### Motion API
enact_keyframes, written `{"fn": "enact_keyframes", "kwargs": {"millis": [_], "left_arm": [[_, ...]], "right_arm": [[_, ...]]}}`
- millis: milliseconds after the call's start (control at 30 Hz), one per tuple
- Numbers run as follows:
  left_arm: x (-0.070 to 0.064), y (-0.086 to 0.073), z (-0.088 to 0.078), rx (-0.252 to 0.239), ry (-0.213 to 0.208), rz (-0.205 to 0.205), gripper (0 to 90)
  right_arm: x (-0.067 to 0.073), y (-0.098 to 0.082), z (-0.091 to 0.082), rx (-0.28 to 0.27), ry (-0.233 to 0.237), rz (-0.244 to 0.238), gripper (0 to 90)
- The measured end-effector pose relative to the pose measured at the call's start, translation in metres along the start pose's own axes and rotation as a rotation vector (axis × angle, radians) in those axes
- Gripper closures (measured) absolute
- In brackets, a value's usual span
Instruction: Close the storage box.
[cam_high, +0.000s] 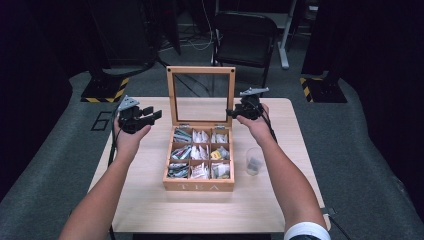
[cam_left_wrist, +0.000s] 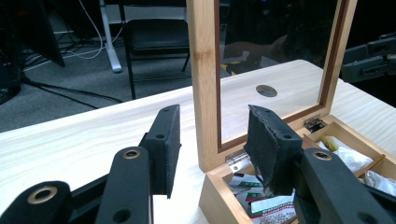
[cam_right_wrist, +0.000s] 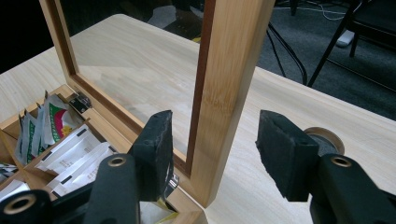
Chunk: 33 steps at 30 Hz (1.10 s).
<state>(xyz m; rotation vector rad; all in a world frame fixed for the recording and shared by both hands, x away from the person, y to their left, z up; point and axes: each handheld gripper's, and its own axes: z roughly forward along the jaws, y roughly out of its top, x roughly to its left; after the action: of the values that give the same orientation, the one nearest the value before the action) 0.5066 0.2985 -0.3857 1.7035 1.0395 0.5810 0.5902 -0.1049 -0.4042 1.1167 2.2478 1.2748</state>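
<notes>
A wooden tea box (cam_high: 198, 186) marked TEA stands mid-table, and its glass-paned lid (cam_high: 200, 70) is raised upright. Several compartments hold tea bags (cam_high: 200, 152). My left gripper (cam_high: 156, 116) hovers just left of the lid, pointing at its left post (cam_left_wrist: 205, 84). Its jaws are open and the post stands ahead, in line with the gap of the left gripper (cam_left_wrist: 217, 149). My right gripper (cam_high: 230, 112) is at the lid's right edge. In the right gripper view the right gripper (cam_right_wrist: 224, 149) is open, with the lid's right post (cam_right_wrist: 229, 84) between the pads; the right-hand pad (cam_right_wrist: 287, 154) is clearly apart from the wood.
A clear plastic cup (cam_high: 254, 161) with something small inside stands right of the box, near my right forearm. A round cable hole (cam_right_wrist: 322, 140) is cut in the table behind the lid. A black folding chair (cam_high: 245, 35) stands beyond the table's far edge.
</notes>
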Motion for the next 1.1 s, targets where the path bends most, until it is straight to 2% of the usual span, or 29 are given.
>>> {"fn": "enact_keyframes", "kwargs": {"millis": [167, 533, 767, 933, 1100], "left_arm": [[-0.0005, -0.0008, 0.0006, -0.001, 0.0, 0.0, 54.8], [-0.0011, -0.0028, 0.0016, 0.002, -0.002, -0.002, 54.8], [-0.0002, -0.0028, 0.0006, 0.005, 0.0, -0.001, 54.8], [0.0, -0.0028, 0.0, 0.002, -0.005, -0.01, 54.1], [-0.0012, -0.002, 0.0006, 0.007, -0.011, -0.005, 54.1]], "right_arm": [[0.0009, 0.0009, 0.0044, -0.004, 0.007, 0.021, 43.3], [0.0079, 0.0053, 0.0104, -0.008, 0.015, -0.009, 42.4], [0.0081, 0.0065, 0.0108, -0.006, 0.013, 0.001, 43.4], [0.0052, 0.0085, 0.008, 0.0, 0.028, -0.011, 48.4], [0.0022, 0.0083, 0.0028, -0.002, 0.051, 0.024, 55.7]]}}
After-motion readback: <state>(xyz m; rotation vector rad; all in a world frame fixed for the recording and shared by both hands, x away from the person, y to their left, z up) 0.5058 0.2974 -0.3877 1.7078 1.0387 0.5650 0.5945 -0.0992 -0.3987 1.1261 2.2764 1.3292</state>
